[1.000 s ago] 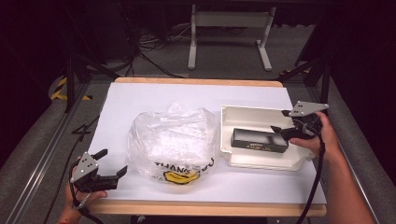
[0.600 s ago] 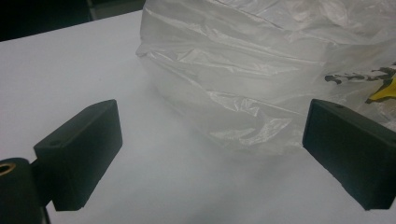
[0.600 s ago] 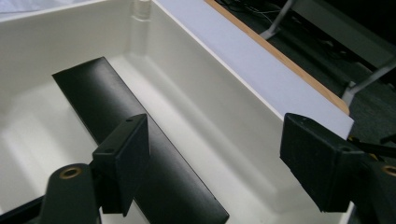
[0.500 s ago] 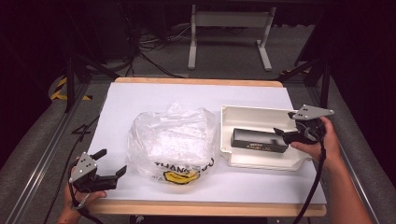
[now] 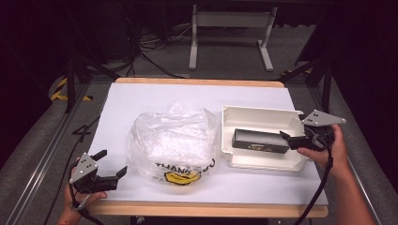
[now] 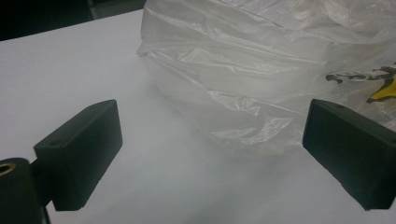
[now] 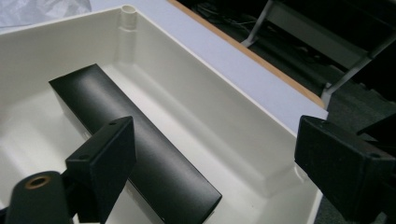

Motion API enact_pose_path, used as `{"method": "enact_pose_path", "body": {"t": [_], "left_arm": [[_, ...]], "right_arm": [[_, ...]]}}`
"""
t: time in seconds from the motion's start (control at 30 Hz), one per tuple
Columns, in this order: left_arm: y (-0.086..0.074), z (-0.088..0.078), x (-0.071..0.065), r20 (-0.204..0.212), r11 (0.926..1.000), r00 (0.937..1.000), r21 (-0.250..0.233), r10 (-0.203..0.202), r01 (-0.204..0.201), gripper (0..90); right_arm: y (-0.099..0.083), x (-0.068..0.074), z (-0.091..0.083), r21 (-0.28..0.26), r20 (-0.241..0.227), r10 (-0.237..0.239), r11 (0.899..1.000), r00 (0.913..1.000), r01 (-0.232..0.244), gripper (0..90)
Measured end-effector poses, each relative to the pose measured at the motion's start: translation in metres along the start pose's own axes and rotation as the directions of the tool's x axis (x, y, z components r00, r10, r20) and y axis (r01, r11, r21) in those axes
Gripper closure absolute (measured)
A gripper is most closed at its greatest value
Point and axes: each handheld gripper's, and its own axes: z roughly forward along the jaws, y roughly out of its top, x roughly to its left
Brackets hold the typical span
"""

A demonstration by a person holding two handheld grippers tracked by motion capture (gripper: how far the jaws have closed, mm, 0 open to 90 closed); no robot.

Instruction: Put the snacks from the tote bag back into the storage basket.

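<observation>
A long black box [image 5: 260, 140] lies flat in a white plastic tray [image 5: 253, 115] at the right of the table. My right gripper [image 5: 287, 139] sits at the box's right end, over the tray's right rim. Its jaws have just been opening and now stand wide. In the right gripper view the box [image 7: 93, 98] lies under the left jaw of the right gripper [image 7: 229, 163], with no pad pressing on it. A crumpled clear plastic bag [image 5: 173, 140] with yellow print rests mid-table. My left gripper [image 5: 112, 164] is open at the front left, pointing at the bag [image 6: 261, 70].
White paper [image 5: 141, 101] covers the table, and a wooden edge [image 5: 206, 208] runs along the front. The tray wall [image 7: 196, 93] has a corner post. A metal stand base [image 5: 230, 37] and cables lie on the dark floor beyond the table.
My right gripper has opened its jaws, let go of the black box and drawn back a little to the right. The box stays in the tray. The left gripper has not moved.
</observation>
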Motion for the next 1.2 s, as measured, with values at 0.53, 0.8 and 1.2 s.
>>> {"method": "enact_pose_path", "body": {"t": [0.53, 0.8, 1.2], "left_arm": [[0.0, 0.0, -0.002, -0.007, 1.0, 0.9999, 0.004, 0.008, -0.008, 5.7], [0.0, -0.001, -0.003, -0.006, 0.9999, 0.9999, 0.008, 0.011, -0.011, 5.7], [0.001, -0.001, -0.004, -0.012, 0.9996, 0.9996, 0.012, 0.024, -0.024, 5.9]], "right_arm": [[-0.017, 0.0, -0.024, -0.051, 0.05, 0.057, 0.997, 0.9971, -0.054, 8.1], [-0.032, 0.003, -0.034, -0.081, 0.063, 0.087, 0.993, 0.9942, -0.082, 7.8], [-0.058, 0.013, -0.039, -0.081, 0.083, 0.106, 0.992, 0.9908, -0.099, 8.2]]}}
